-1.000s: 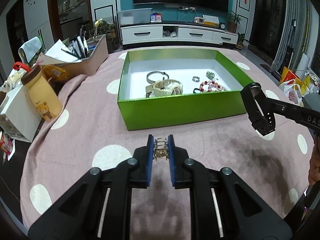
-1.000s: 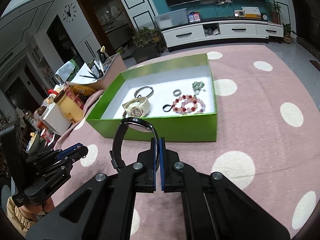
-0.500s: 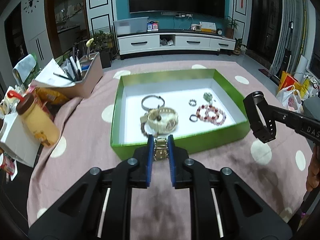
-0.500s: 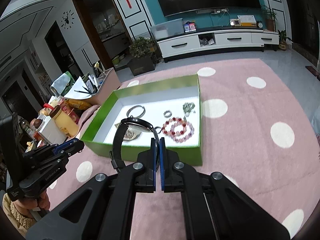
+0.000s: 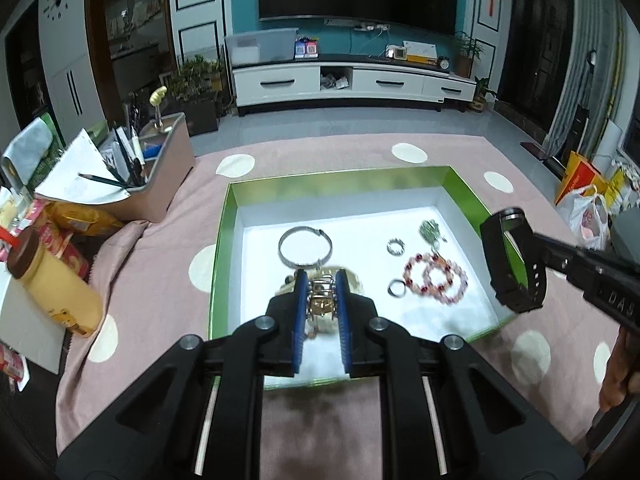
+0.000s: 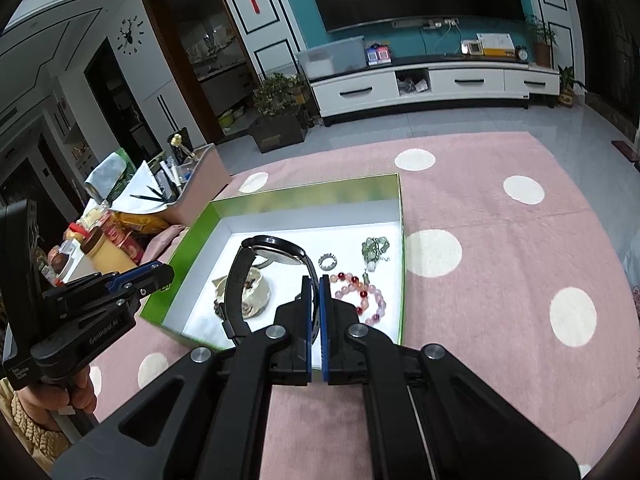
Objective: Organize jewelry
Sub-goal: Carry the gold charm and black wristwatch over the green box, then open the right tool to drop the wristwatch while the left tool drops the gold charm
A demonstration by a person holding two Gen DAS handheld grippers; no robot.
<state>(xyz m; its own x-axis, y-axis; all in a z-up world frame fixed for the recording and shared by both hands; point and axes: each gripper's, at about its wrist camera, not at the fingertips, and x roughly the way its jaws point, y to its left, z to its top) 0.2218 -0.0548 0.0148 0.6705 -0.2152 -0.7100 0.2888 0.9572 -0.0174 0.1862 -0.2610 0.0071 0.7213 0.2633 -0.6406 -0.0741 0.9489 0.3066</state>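
Over the green box (image 5: 224,248) on the dotted pink cloth (image 6: 500,280), left gripper (image 5: 321,300) was clamped on a gold metal piece (image 5: 320,304); right gripper (image 6: 315,308) was pinched on a black watch (image 6: 256,276) strap.

Open from above: shallow green cardboard box with white floor (image 5: 224,280), bare along far wall and left side. Crowded on right half by pink-and-red bead bracelets (image 5: 436,276), two small metal rings (image 5: 395,247) and thin silver bangle (image 5: 305,246). Clutter of yellow bottle (image 5: 56,284) and beige pen-filled organiser (image 5: 160,184) blocking bench's left edge; pink polka-dot cloth (image 6: 500,240) clear on right.
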